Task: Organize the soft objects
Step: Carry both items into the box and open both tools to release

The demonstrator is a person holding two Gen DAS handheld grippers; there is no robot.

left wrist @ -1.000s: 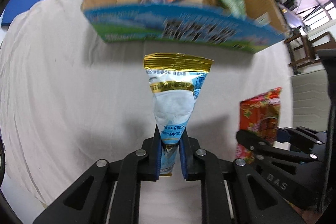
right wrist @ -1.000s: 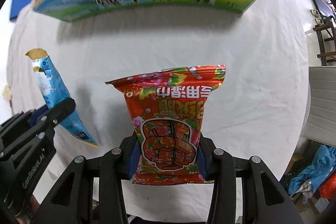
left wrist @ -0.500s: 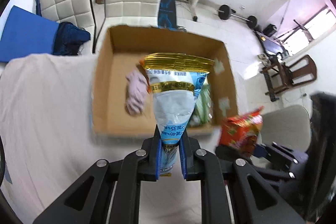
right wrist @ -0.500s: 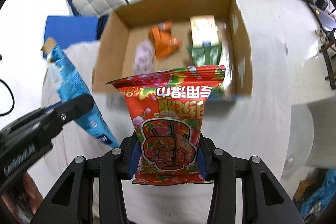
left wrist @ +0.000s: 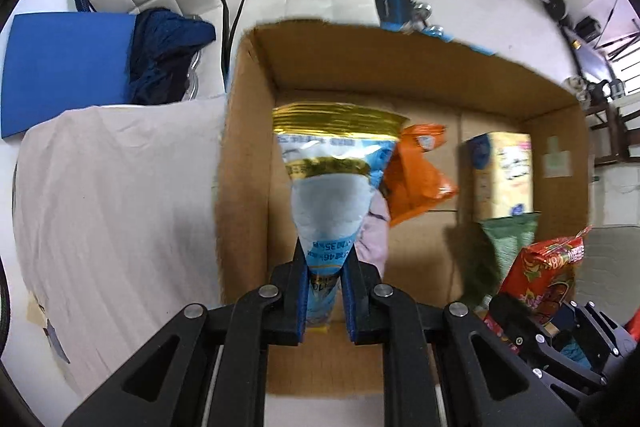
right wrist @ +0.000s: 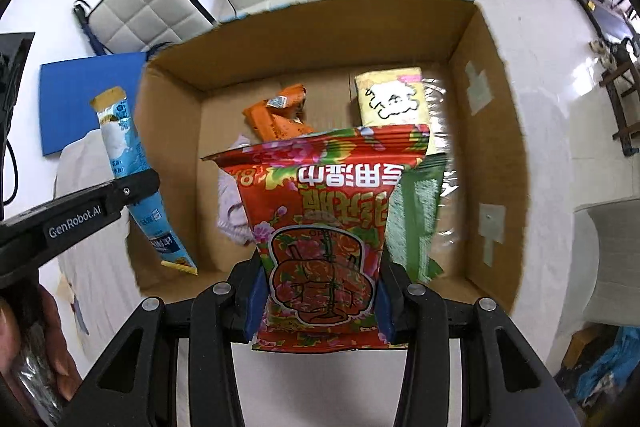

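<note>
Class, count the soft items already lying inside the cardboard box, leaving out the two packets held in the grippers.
4: an orange packet at the back, a yellow pack beside it, a green packet nearer, and a lilac cloth. The held packets may hide others.

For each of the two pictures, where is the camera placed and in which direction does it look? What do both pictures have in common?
Left wrist: sits on the left gripper, looks down into the cardboard box; its fingers clamp a blue packet.
Right wrist: sits on the right gripper, looks down into the same box; its fingers clamp a red packet; a hand shows at the lower left.
Shared: the box, both packets, the orange bag, the yellow pack.
</note>
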